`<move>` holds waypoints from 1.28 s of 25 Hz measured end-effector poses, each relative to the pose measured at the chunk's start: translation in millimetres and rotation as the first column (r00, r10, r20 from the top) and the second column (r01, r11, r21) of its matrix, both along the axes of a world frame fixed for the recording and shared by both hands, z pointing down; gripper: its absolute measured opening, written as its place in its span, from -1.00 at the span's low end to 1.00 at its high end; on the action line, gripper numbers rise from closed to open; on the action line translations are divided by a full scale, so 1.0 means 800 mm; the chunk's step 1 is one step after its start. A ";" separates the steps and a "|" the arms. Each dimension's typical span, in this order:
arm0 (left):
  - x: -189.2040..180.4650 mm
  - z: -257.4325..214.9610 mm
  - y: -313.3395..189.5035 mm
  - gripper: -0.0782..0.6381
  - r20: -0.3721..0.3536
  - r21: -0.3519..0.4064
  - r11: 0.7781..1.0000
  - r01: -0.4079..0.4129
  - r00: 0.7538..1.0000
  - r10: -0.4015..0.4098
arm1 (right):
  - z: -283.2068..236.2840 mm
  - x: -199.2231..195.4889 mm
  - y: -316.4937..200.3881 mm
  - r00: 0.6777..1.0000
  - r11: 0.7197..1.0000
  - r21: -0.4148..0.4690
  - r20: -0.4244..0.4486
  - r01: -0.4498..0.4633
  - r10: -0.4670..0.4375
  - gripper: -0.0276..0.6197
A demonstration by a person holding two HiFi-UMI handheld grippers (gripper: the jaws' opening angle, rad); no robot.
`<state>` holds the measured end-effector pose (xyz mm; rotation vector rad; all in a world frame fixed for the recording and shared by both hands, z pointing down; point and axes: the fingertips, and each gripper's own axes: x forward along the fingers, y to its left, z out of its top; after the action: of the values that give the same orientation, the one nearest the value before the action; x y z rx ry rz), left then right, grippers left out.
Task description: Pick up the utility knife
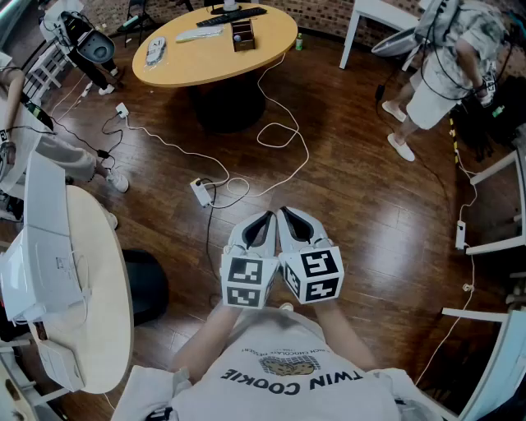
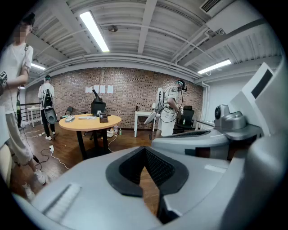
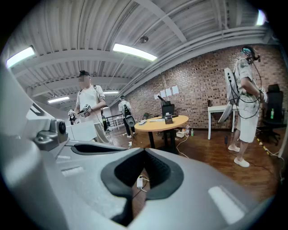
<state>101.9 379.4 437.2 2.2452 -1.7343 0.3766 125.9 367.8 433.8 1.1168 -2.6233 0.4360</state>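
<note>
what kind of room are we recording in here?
Probably a lab or office workspace: a round table, cables and a power strip strewn across the wood floor, and another person wearing wired gear.

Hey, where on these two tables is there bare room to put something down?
The round wooden table is bare along its near edge, in front of the dark box; its far side is crowded by a keyboard. The white table is free along its right rim, beside the white machine. Cables cross the floor between.
</note>
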 end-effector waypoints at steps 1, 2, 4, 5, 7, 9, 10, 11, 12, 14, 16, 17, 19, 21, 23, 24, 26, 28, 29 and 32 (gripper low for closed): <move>-0.011 -0.001 -0.013 -0.76 -0.005 0.000 1.000 0.000 1.000 0.000 | -0.002 -0.010 -0.012 1.000 1.000 0.000 0.000 -0.004 0.004 -0.91; -0.022 -0.002 -0.026 -0.76 -0.009 0.001 1.000 -0.001 1.000 0.001 | -0.004 -0.020 -0.024 1.000 1.000 0.001 -0.001 -0.008 0.008 -0.91; -0.042 -0.007 -0.053 -0.76 -0.004 0.004 1.000 -0.013 1.000 0.013 | -0.008 -0.039 -0.049 1.000 1.000 0.005 -0.002 -0.018 0.018 -0.91; -0.052 -0.010 -0.065 -0.76 0.002 0.004 1.000 -0.022 1.000 0.022 | -0.011 -0.049 -0.061 1.000 1.000 0.006 -0.003 -0.022 0.022 -0.91; -0.070 -0.015 -0.087 -0.76 0.007 0.005 0.999 -0.035 0.999 0.035 | -0.014 -0.067 -0.083 1.000 1.000 0.006 -0.005 -0.030 0.030 -0.91; -0.087 -0.018 -0.105 -0.76 0.001 0.005 0.999 -0.041 0.999 0.041 | -0.017 -0.084 -0.101 0.999 0.999 0.008 -0.012 -0.035 0.035 -0.91; -0.094 -0.018 -0.114 -0.76 -0.002 0.005 0.999 -0.044 0.999 0.044 | -0.017 -0.093 -0.109 0.999 0.999 0.009 -0.018 -0.035 0.035 -0.91; -0.102 -0.018 -0.121 -0.76 -0.005 0.005 0.999 -0.047 0.999 0.047 | -0.017 -0.100 -0.116 0.999 0.999 0.008 -0.023 -0.036 0.036 -0.91; -0.109 -0.018 -0.127 -0.76 -0.008 0.004 0.999 -0.049 0.999 0.049 | -0.017 -0.108 -0.122 0.999 0.999 0.008 -0.028 -0.037 0.037 -0.91; -0.124 -0.017 -0.138 -0.76 -0.014 0.004 0.999 -0.054 0.998 0.054 | -0.015 -0.123 -0.133 0.998 0.999 0.006 -0.038 -0.040 0.040 -0.91; -0.140 -0.017 -0.151 -0.76 -0.021 0.006 0.998 -0.058 0.998 0.058 | -0.014 -0.138 -0.145 0.998 0.999 0.008 -0.050 -0.042 0.042 -0.91; -0.147 -0.017 -0.157 -0.76 -0.024 0.007 0.998 -0.060 0.998 0.060 | -0.013 -0.145 -0.151 0.998 0.999 0.010 -0.055 -0.042 0.043 -0.91; -0.159 -0.017 -0.167 -0.76 -0.028 0.008 0.998 -0.064 0.998 0.064 | -0.013 -0.158 -0.161 0.997 0.999 0.012 -0.065 -0.042 0.043 -0.91; -0.169 -0.017 -0.177 -0.76 -0.028 0.007 0.998 -0.066 0.997 0.066 | -0.013 -0.168 -0.171 0.996 0.999 0.014 -0.074 -0.039 0.040 -0.91; -0.177 -0.016 -0.187 -0.76 -0.030 0.007 0.998 -0.062 0.998 0.062 | -0.012 -0.177 -0.182 0.996 0.999 0.012 -0.081 -0.033 0.033 -0.91; -0.181 -0.015 -0.193 -0.76 -0.033 0.005 0.998 -0.058 0.998 0.059 | -0.010 -0.181 -0.187 0.996 1.000 0.010 -0.084 -0.029 0.030 -0.91; -0.189 -0.010 -0.204 -0.76 -0.039 -0.003 0.999 -0.050 0.998 0.050 | -0.005 -0.188 -0.199 0.996 1.000 0.004 -0.086 -0.023 0.023 -0.91; -0.194 -0.004 -0.219 -0.76 -0.040 -0.011 0.999 -0.044 0.998 0.044 | 0.000 -0.193 -0.215 0.996 1.000 -0.002 -0.084 -0.019 0.019 -0.91; -0.195 -0.002 -0.228 -0.76 -0.039 -0.013 0.999 -0.042 0.998 0.041 | 0.002 -0.194 -0.224 0.997 1.000 -0.005 -0.081 -0.017 0.017 -0.91; -0.199 0.003 -0.255 -0.76 -0.033 -0.021 0.999 -0.030 0.999 0.029 | 0.008 -0.200 -0.251 0.997 1.000 -0.014 -0.072 -0.005 0.004 -0.91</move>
<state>-57.6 175.4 439.6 2.2511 -1.6741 0.3610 -33.9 166.8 440.3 1.1124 -2.5518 0.4069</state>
